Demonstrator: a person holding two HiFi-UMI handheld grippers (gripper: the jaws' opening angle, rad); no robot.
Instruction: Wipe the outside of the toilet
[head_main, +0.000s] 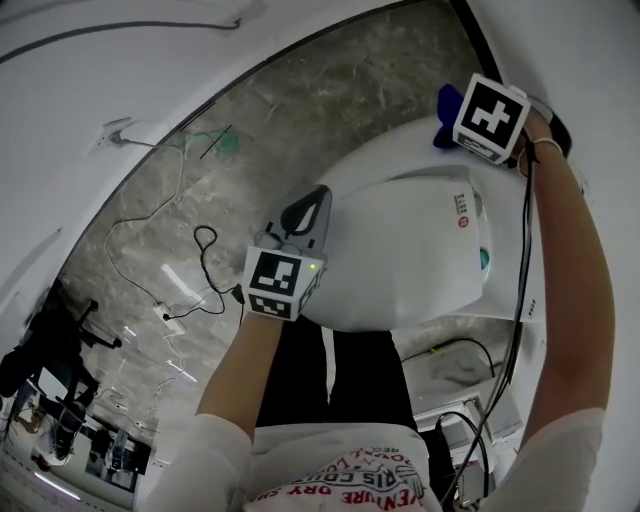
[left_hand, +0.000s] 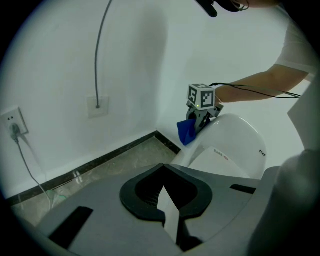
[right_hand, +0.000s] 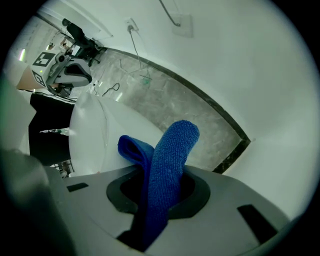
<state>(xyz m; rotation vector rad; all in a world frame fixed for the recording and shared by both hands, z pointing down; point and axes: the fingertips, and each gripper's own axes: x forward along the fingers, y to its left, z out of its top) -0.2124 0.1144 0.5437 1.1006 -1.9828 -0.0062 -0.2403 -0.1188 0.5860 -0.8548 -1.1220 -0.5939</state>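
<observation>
Head view, one white toilet (head_main: 400, 270) below: the right gripper (head_main: 455, 125) pinches the single blue microfibre cloth (head_main: 446, 102) at its far end. The left gripper (head_main: 310, 210), second of two, hangs beside it, jaws pressed together, empty.

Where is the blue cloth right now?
The blue cloth is pinched in the right gripper, at the back end of the white toilet, near the wall corner. In the head view that is the upper right.

Left claw (left_hand: 163, 172) closed; right claw (right_hand: 162, 172) clamped
</observation>
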